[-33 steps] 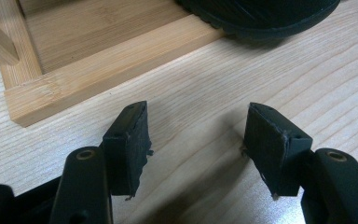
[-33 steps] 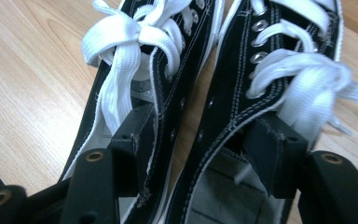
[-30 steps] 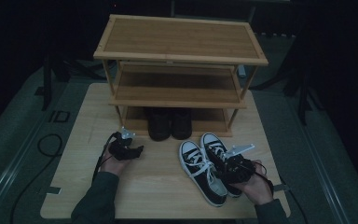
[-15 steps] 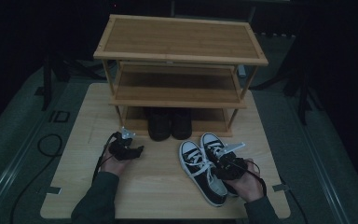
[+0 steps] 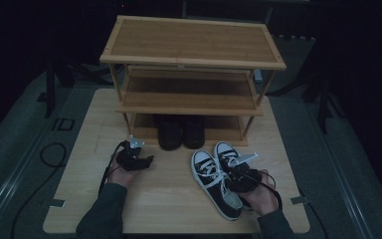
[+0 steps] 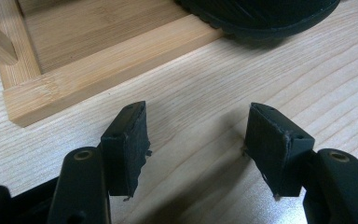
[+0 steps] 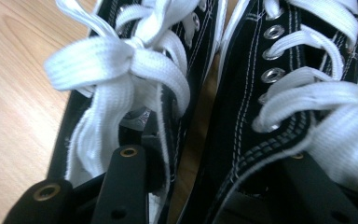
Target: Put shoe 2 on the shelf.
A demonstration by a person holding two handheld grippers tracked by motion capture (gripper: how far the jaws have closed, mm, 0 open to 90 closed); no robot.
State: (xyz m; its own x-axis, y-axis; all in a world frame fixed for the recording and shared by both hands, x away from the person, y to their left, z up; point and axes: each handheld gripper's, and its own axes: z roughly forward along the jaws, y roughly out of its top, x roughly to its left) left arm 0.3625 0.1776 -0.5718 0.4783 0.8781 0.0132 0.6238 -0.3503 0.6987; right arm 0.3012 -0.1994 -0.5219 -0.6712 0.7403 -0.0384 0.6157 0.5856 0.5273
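My right gripper (image 5: 235, 174) has just closed its jaws around the inner walls of the 2 sneakers (image 5: 219, 177), 1 jaw inside each; they look pinched together, ready to lift toward the rack (image 5: 191, 64). My left gripper (image 5: 146, 160) waits open and empty over the table (image 5: 169, 204), near the black shoes (image 5: 181, 132) on the bottom shelf. Dark room beyond.

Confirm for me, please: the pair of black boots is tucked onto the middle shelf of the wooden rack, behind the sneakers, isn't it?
Not quite: the black boots stand on the bottom shelf of the wooden rack, not the middle one, which is bare. The high view shows it. They are indeed behind the sneakers.
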